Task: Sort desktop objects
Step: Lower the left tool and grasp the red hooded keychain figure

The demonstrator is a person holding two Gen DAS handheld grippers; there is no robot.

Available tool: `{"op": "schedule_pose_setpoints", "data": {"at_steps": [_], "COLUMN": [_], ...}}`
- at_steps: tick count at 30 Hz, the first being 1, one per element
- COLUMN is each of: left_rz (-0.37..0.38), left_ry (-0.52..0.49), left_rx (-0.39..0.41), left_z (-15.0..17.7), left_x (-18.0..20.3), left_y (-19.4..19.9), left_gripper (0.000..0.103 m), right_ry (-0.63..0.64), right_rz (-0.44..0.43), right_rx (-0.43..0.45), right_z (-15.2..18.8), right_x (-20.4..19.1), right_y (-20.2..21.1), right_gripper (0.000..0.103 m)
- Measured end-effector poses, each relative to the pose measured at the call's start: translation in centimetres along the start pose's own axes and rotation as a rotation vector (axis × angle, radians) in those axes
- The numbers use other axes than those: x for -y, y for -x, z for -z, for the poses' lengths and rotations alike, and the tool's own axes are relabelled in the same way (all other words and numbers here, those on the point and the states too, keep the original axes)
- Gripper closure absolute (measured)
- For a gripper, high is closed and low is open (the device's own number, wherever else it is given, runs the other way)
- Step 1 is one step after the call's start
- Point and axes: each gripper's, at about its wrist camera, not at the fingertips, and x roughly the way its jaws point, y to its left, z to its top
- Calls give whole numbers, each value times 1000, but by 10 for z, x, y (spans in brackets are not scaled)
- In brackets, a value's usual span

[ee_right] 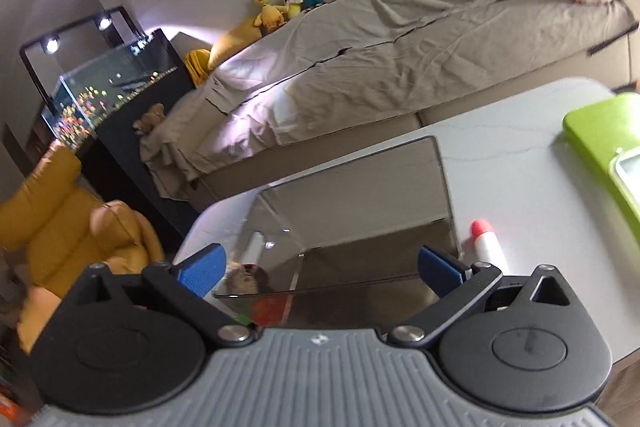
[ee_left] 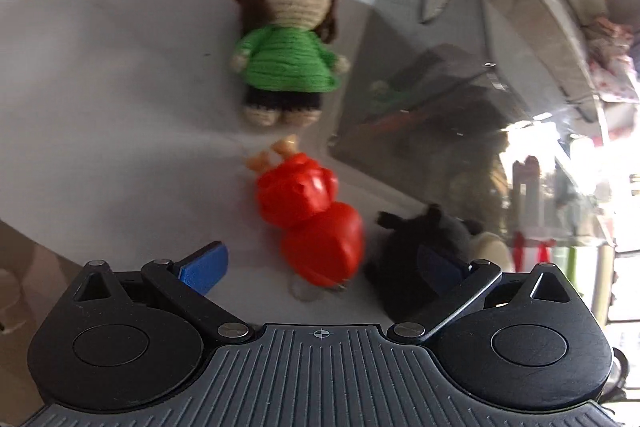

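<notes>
The left wrist camera looks steeply down along its fingers at the white tabletop (ee_left: 100, 107) from close range, with a crocheted doll (ee_left: 286, 39) farther off and a red toy figure (ee_left: 312, 215) just ahead between the fingers. The right wrist camera sits higher and looks out more level across the table's far edge to a covered sofa (ee_right: 400, 59) and an aquarium (ee_right: 100, 83) at far left. Both views take in the clear acrylic box (ee_left: 432, 75) (ee_right: 352, 195), on the right in the left view and near centre in the right one.
</notes>
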Motion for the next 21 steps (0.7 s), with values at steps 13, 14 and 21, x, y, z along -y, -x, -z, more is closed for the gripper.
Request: {"op": "schedule_pose_setpoints", "data": {"at_steps": [13,14,21], "left_rz": [82,105,120], "left_ry": [133,155,110], "left_rx": [-16,-9,-17], "left_z": [-3,-2,4], "left_x": [9,6,7], "left_y": [-33,-34,-12], "left_gripper": [1,6,47], "right_ry": [18,11,-22], "right_rz": [9,6,24], "right_rx": [-69,-77,-100], "right_z": [17,20,30], "right_x": [13,16,33], "right_y": [-16,-16,-14], "right_gripper": [0,0,0]}}
